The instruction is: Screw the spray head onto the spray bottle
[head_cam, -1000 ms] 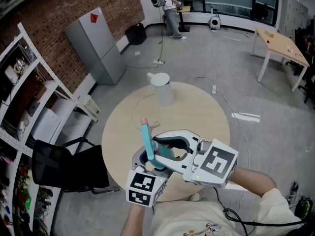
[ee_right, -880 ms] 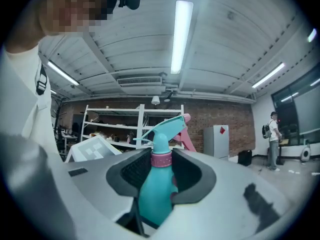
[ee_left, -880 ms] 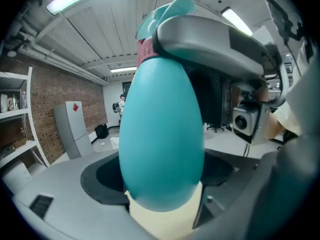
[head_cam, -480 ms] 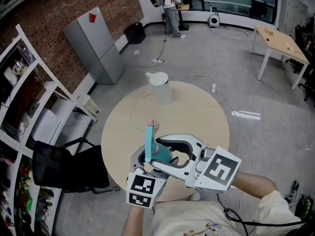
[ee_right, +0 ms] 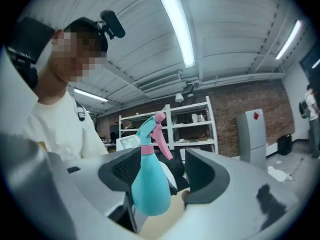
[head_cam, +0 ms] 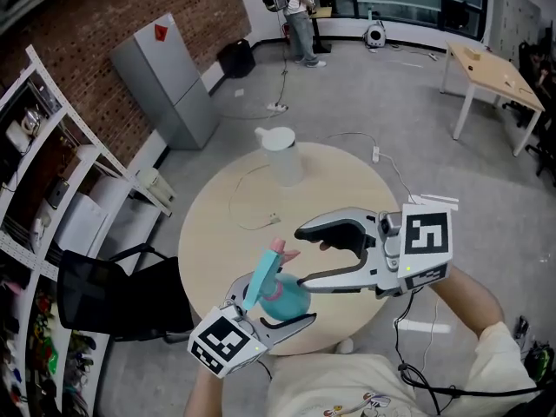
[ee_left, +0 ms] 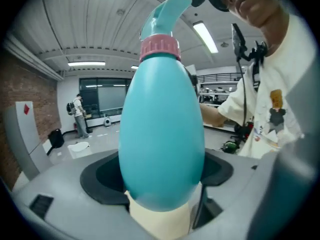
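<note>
- A round table of pale wood is seen from above. All the other things are on it or over it.
- The right gripper is held over the table's near right edge. Its jaws have just been opening and are spread wide. Nothing is pinched by them, and the bottle is only just past their tips.
- The left gripper is held over the table's near edge. The fat lower part of the bottle is pinched between its jaws.
- A white jug with its lid on is stood at the table's far edge. What is in it cannot be seen.
- The blue-green spray bottle is held tilted. It cannot be told if anything is inside.
- The spray head, with a pink ring and trigger, is sat on the bottle's neck.
- A thin wire is laid near the table's middle.
</note>
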Demonstrator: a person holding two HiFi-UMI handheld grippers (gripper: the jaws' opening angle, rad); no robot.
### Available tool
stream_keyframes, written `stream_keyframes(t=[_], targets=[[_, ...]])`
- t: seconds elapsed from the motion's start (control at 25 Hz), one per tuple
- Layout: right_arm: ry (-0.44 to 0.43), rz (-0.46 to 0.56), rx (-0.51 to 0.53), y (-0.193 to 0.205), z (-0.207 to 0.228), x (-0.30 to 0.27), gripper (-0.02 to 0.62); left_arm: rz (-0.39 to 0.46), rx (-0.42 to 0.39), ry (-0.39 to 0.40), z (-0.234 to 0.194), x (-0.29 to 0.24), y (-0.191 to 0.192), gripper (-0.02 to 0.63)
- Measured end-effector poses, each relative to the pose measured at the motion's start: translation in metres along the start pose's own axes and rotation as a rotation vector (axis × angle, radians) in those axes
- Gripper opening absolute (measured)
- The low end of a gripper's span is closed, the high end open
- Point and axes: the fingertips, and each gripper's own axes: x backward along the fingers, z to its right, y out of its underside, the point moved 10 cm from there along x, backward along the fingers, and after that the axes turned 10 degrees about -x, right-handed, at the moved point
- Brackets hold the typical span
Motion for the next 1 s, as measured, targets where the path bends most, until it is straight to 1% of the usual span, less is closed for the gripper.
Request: stream_keyframes(t=[0.08, 0.16, 0.28, 0.44, 0.48, 0.52, 0.76, 0.88, 1.0], targets=[[-0.138, -0.015, -0.025, -0.007, -0.001, -0.001, 0.261, -0.006, -0.026, 0.087, 0.004, 0.002, -0.004, 0.425], [-0.243, -0.037, -0.027, -0.013, -0.005, -0.006, 0.261, -0.015, -0.049, 0.171, 0.009, 0.0, -0.008, 0.425], [-0.34, -0.103, 0.002, -0.011, -0.013, -0.018, 0.259, -0.033, -0.078, 0.265, 0.017, -0.007, -0.011, 0.425], [-0.428, -0.186, 0.023, -0.006, -0.021, -0.034, 0.256, -0.058, -0.103, 0.3, 0.017, -0.012, -0.013, 0.425], [-0.437, -0.192, 0.025, -0.005, -0.021, -0.036, 0.246, -0.056, -0.103, 0.302, 0.016, -0.013, -0.013, 0.425], [-0.438, -0.194, 0.027, -0.005, -0.02, -0.037, 0.168, -0.053, -0.1, 0.304, 0.014, -0.013, -0.013, 0.425], [-0.423, -0.2, 0.03, -0.01, -0.02, -0.041, 0.153, -0.049, -0.083, 0.295, 0.01, -0.012, -0.011, 0.425], [-0.369, -0.189, 0.034, -0.009, -0.015, -0.041, 0.152, -0.064, -0.052, 0.252, 0.005, -0.013, -0.008, 0.425], [-0.285, -0.18, 0.033, -0.005, -0.006, -0.038, 0.149, -0.084, 0.001, 0.18, 0.0, -0.017, -0.004, 0.425]])
